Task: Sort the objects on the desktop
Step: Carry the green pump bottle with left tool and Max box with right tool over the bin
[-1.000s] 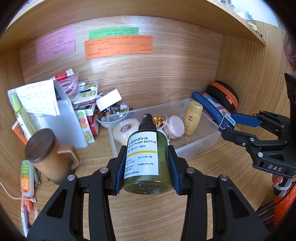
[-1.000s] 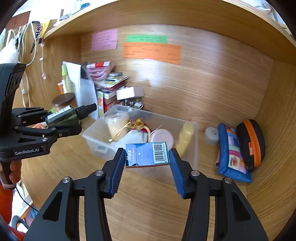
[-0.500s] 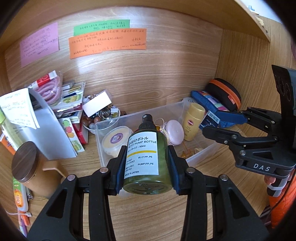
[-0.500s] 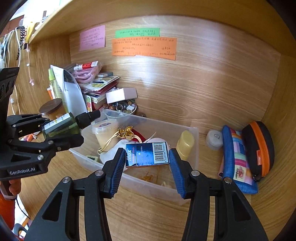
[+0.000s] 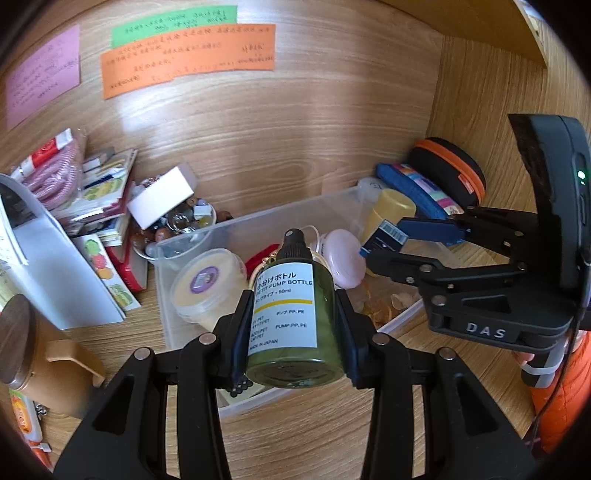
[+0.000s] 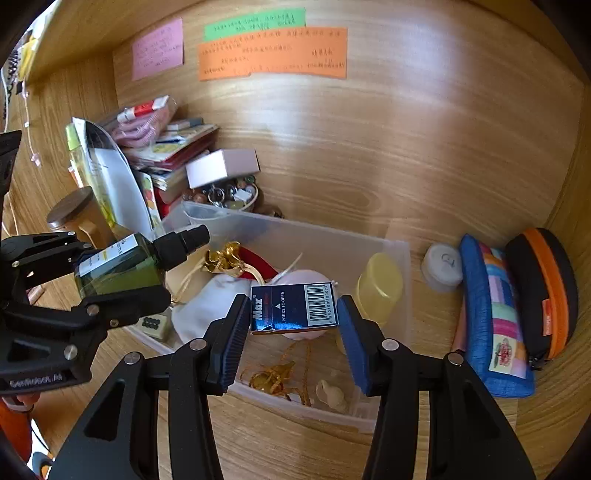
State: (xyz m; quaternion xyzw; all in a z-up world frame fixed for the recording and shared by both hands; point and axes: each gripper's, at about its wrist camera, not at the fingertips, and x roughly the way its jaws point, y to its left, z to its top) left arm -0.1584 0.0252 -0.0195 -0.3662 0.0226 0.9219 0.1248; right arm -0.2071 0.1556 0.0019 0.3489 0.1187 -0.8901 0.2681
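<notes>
left gripper (image 5: 293, 314): fingers narrowed onto one green pump bottle (image 5: 291, 306), a pad pressed to each side of its body, black nozzle pointing forward; the bottle hangs above the near left end of the clear plastic bin (image 6: 400, 288); right gripper (image 6: 293, 314): fingers set wider, grasping one dark blue barcoded box (image 6: 293, 308) by its two short ends, the box held level over the middle of the bin; inside the bin: one cream tub with a purple label (image 5: 207, 284), one pink round case (image 5: 345, 262), one yellow bottle (image 6: 378, 288), one white cloth pouch (image 6: 207, 306), gold ribbon (image 6: 225, 258); right of the bin, on the wooden desk (image 6: 280, 450): one white round pot (image 6: 441, 267), one blue striped pouch (image 6: 491, 317), one black and orange case (image 6: 543, 291), the two cases touching; back wall: three paper notes, one pink (image 6: 158, 48), one green (image 6: 255, 22), one orange (image 6: 273, 53).
</notes>
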